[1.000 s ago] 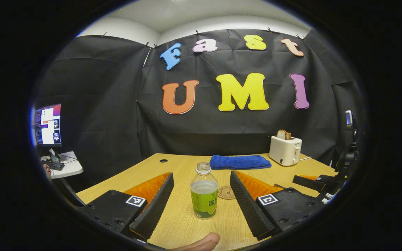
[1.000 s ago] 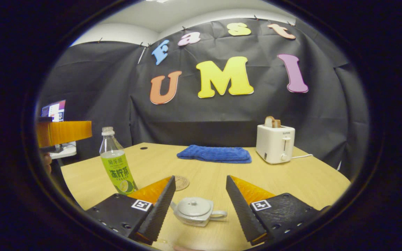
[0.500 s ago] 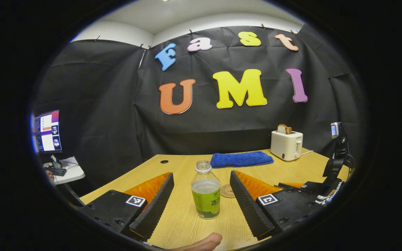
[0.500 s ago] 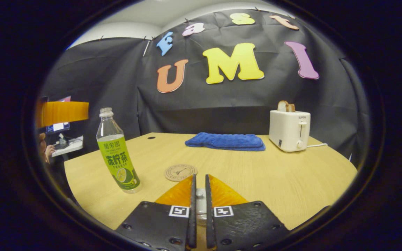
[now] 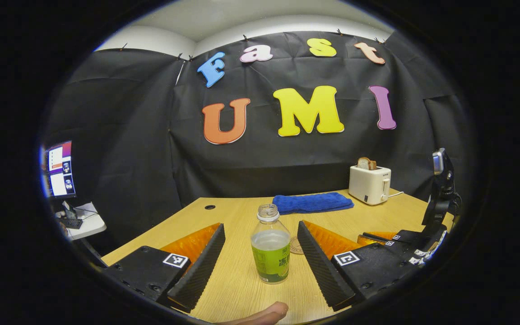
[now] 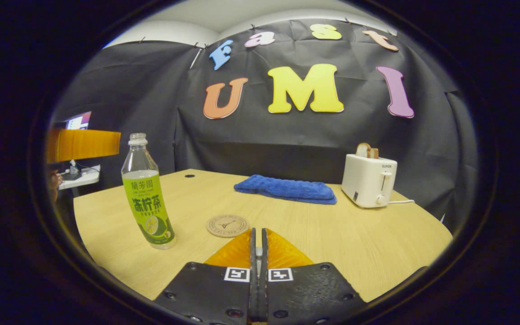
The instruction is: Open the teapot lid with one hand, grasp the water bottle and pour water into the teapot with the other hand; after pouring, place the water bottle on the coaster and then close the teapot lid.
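While its 2 fingers stand wide apart, the left gripper point(image 5: 260, 259) frames the water bottle point(image 5: 270, 246), which stands upright and uncapped on the worktop point(image 5: 237, 221) between them, touching neither. Just behind the bottle lies the round coaster point(image 5: 295, 246). Off to the right in that view, the right gripper point(image 5: 379, 235) sits low over the worktop. In the right gripper view, that gripper's point(image 6: 258, 246) fingers are drawn nearly together on something pale in the slit, probably the teapot lid's knob, though too little shows to be sure. Beyond its tips lies the coaster, the bottle to its left. Farther back rest a blue towel point(image 6: 287, 189) and a toaster point(image 6: 368, 180).
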`<state>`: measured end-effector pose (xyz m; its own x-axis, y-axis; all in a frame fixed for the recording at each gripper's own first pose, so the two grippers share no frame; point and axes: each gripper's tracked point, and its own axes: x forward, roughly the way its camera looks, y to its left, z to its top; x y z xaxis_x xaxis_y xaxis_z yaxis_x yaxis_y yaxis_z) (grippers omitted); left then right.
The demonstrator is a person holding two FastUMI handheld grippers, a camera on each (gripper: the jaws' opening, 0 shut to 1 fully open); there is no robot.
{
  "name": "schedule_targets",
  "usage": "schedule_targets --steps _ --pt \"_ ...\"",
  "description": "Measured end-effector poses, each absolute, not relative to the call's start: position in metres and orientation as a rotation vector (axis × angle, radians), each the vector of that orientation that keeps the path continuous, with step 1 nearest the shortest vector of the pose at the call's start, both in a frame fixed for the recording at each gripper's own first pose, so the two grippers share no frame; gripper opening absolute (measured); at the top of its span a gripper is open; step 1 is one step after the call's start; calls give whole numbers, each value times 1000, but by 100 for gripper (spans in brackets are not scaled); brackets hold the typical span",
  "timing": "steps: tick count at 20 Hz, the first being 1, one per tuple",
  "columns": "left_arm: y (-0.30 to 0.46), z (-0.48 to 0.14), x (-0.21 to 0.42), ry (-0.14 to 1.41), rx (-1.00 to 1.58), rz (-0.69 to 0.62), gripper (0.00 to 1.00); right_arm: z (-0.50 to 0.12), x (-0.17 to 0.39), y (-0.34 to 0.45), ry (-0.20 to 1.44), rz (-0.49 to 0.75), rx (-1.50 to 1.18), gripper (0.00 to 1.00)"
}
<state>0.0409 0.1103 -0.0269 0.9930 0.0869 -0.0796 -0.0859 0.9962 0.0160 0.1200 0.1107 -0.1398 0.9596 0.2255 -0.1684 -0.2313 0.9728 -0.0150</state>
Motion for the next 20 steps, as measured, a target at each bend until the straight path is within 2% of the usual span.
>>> schedule_targets --steps 7,11,16,20 --pt "106 -42 50 106 -20 -37 100 -65 78 86 17 225 19 0" --pt "104 -45 62 65 -17 -53 100 -57 55 76 -1 232 -10 0" --pt "102 -69 76 104 -46 -39 100 -40 43 72 -24 238 -15 0" --pt "101 -73 89 38 -27 -48 100 -40 44 72 -28 236 -22 0"
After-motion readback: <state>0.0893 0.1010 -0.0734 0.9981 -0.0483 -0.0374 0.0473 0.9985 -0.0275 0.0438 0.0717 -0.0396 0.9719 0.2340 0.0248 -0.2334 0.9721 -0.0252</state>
